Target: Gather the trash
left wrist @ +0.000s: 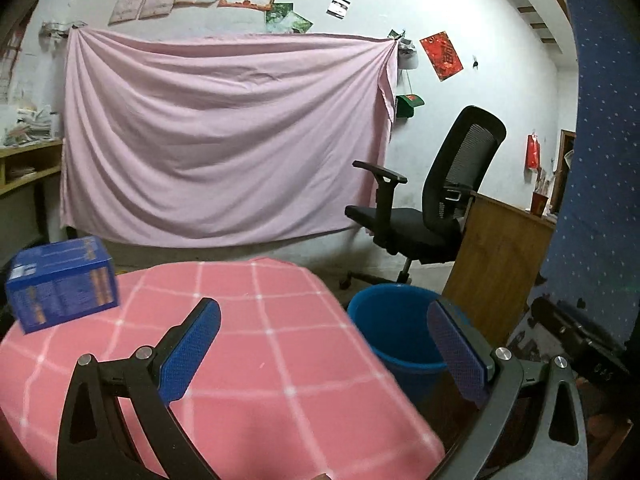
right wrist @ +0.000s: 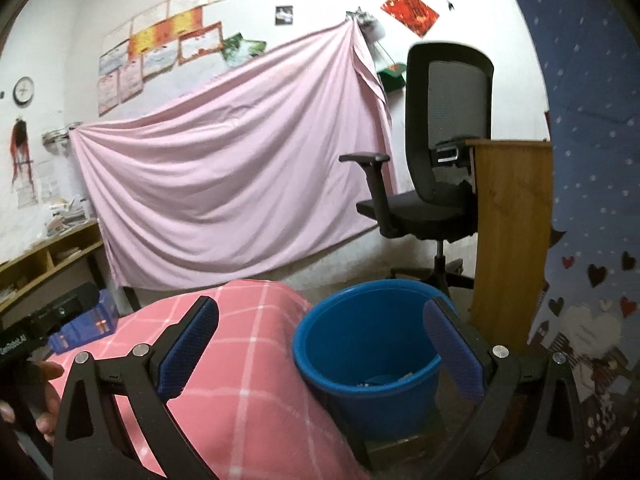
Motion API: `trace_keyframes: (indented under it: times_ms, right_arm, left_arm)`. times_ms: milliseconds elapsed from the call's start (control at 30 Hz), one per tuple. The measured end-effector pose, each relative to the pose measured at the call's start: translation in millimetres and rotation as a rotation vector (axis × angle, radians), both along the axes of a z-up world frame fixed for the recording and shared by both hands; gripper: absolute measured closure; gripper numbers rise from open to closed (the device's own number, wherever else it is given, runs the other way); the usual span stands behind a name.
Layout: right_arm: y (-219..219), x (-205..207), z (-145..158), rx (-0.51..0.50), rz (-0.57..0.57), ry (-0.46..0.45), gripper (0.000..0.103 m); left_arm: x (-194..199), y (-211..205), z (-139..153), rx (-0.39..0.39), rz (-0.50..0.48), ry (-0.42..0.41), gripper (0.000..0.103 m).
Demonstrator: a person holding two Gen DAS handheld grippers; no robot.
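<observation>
Left gripper, jaws spread and gripping nothing, over pink checked table; blue box at its far-left edge. Right gripper, likewise spread, above blue bucket holding scraps, beside the table.

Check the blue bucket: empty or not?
Not empty. The right wrist view shows a few scraps lying at the bottom of the blue bucket, upright on the floor; what they are cannot be told.

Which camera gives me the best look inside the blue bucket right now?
The right wrist view. There the blue bucket sits between the open fingers of the right tool, its whole rim visible and some scraps showing at the bottom. In the left wrist view the bucket is partly hidden by the pink checked table and a finger, the inside dark.
</observation>
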State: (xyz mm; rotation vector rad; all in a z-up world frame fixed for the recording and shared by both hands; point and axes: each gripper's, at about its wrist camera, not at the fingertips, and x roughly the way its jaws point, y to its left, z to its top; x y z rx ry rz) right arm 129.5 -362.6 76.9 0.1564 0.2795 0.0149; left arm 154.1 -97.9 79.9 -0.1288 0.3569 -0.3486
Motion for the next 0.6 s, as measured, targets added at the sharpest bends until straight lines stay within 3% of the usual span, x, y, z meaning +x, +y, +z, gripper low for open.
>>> trace_keyframes:
  times_ms: [600]
  right_arm:
    - [54.4,-119.0,-19.3,-0.037,-0.059,-0.112,0.0]
  left_arm:
    - [-113.4,47.4,-34.6,0.104,0.087,-0.09,0.002]
